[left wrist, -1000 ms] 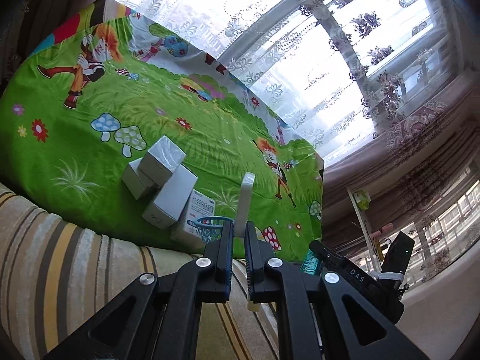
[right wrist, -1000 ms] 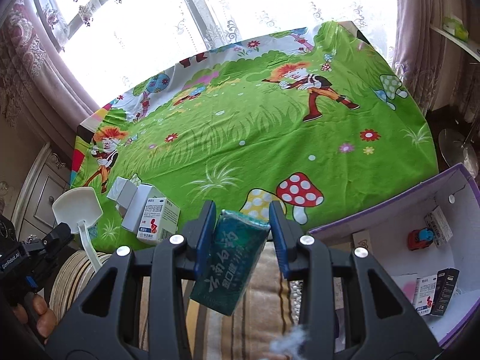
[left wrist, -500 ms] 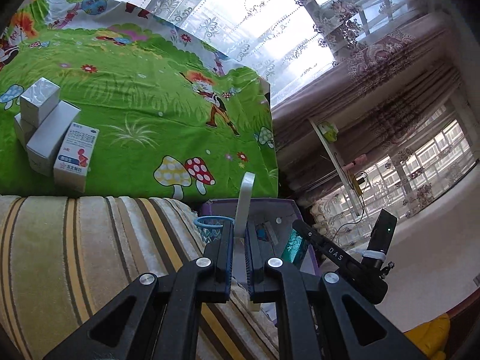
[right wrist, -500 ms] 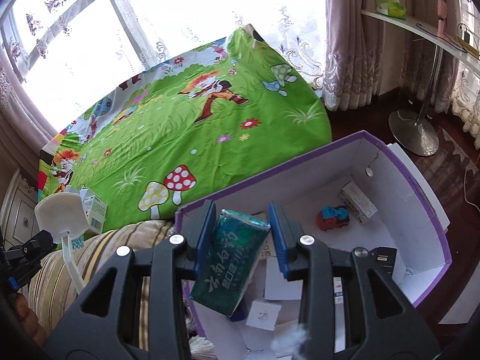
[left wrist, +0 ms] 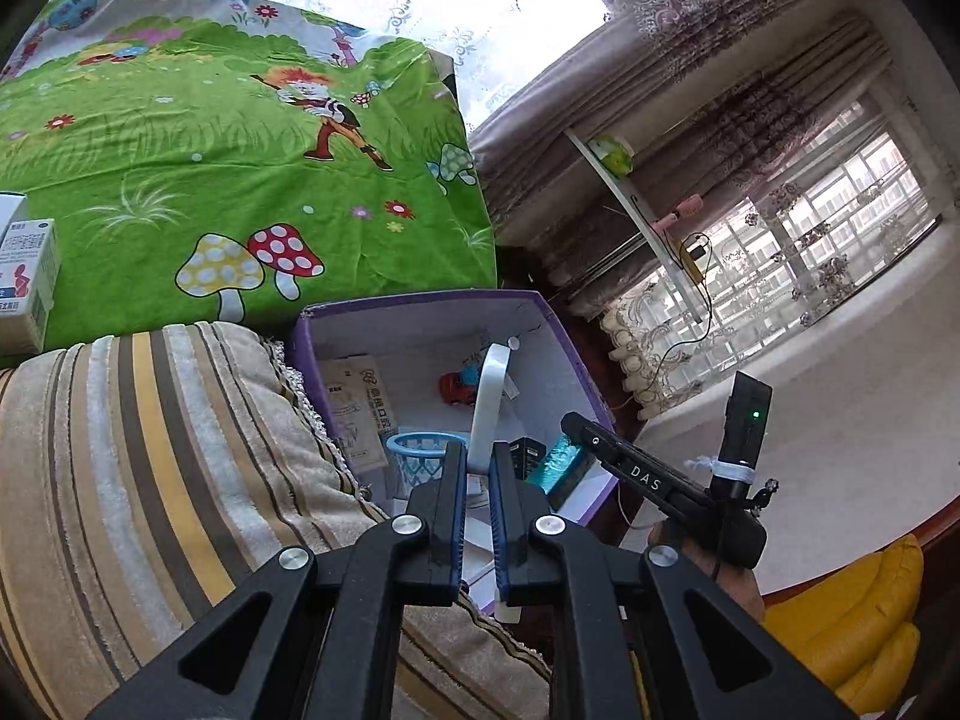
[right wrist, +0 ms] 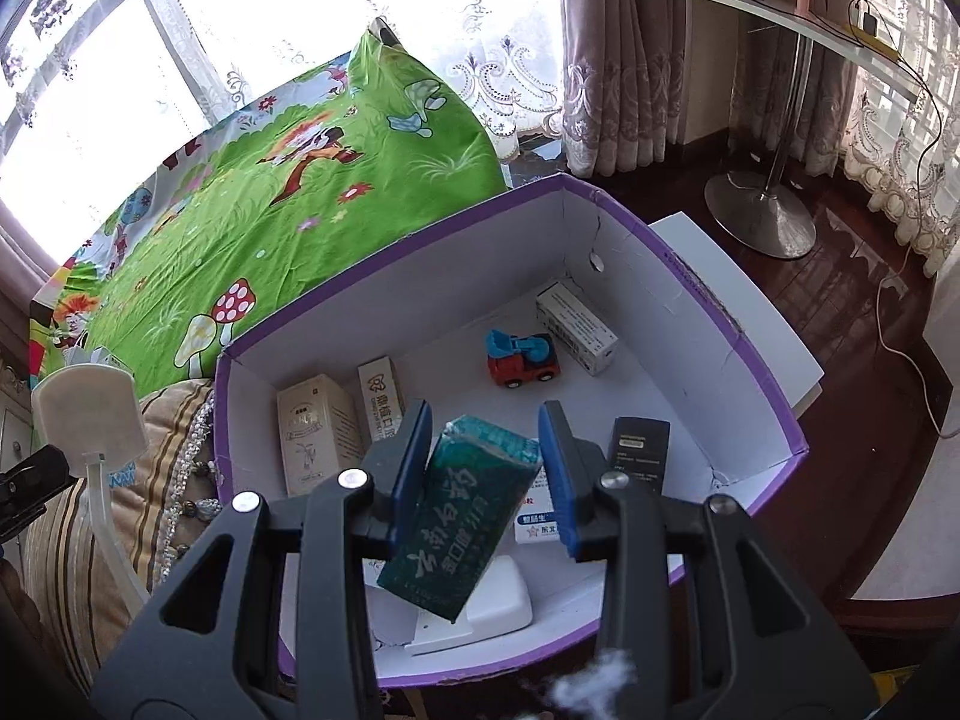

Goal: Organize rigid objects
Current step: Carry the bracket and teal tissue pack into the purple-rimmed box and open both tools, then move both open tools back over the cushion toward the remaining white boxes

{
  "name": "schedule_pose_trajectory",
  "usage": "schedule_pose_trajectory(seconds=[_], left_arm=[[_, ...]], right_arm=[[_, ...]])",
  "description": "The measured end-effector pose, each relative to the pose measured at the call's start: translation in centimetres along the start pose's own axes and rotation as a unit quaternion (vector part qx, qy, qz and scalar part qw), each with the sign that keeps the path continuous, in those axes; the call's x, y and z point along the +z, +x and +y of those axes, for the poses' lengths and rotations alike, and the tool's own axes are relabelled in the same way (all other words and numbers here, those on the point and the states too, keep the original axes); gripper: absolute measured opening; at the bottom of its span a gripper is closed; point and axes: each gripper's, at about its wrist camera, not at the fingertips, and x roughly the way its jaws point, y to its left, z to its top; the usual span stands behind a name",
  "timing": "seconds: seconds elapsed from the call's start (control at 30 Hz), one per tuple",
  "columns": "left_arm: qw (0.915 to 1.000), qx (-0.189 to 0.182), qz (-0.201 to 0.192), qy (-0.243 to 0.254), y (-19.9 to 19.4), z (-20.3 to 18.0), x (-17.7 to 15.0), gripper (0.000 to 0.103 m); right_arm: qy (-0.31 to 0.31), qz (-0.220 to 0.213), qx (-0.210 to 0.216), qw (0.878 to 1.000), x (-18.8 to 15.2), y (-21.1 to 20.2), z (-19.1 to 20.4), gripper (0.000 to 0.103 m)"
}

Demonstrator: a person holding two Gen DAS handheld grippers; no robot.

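We hold a teal rectangular carton with white lettering between the 2 fingers of the right hand-held gripper, which is clamped on its sides, and the carton hangs tilted, its long axis running from lower left to upper right across the gap. It sits directly above the near part of the white-lined, purple-edged cardboard box, so we judge the coming release to be a plain drop, with the right hand the nearer one. Below the carton in that box lie a white soap-like block and a white and blue carton; further in stand a red and blue toy truck, a black flat carton and 2 pale upright cartons. Our left hand-held gripper is closed on the stem of a white plastic toy basketball stand with a light blue hoop, which reaches over the same box from its near side.
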Motion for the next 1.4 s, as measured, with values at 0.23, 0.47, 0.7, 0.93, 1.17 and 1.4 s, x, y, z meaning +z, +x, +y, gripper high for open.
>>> schedule_pose_trajectory(seconds=[0.23,0.47,0.7,0.93,1.17,1.4], left_arm=[[0.9993,-0.007,0.037,0.006,1.3,-0.5,-0.6,0.01],[0.999,-0.004,0.044,-0.011,1.4,0.1,-0.7,0.036],[0.9992,-0.001,0.04,-0.006,1.3,0.0,-0.8,0.038],[0.9992,-0.002,0.038,-0.009,1.2,0.1,-0.8,0.038],[0.9994,-0.002,0.032,-0.011,0.7,0.4,-0.7,0.039],[0.9995,0.007,-0.002,-0.029,-1.4,1.9,-0.1,0.051]], right_arm=[[0.007,0.01,-0.011,1.0,-0.5,0.2,-1.2,0.041],[0.008,0.002,-0.009,1.0,-0.1,-0.2,-1.2,0.043],[-0.003,0.003,-0.007,1.0,0.0,0.0,-0.4,0.043],[0.001,0.0,0.01,1.0,0.3,-0.4,0.0,0.062],[-0.015,0.003,0.017,1.0,0.4,-0.5,1.5,0.065],[-0.039,0.004,0.031,0.999,0.8,-0.5,4.1,0.067]])
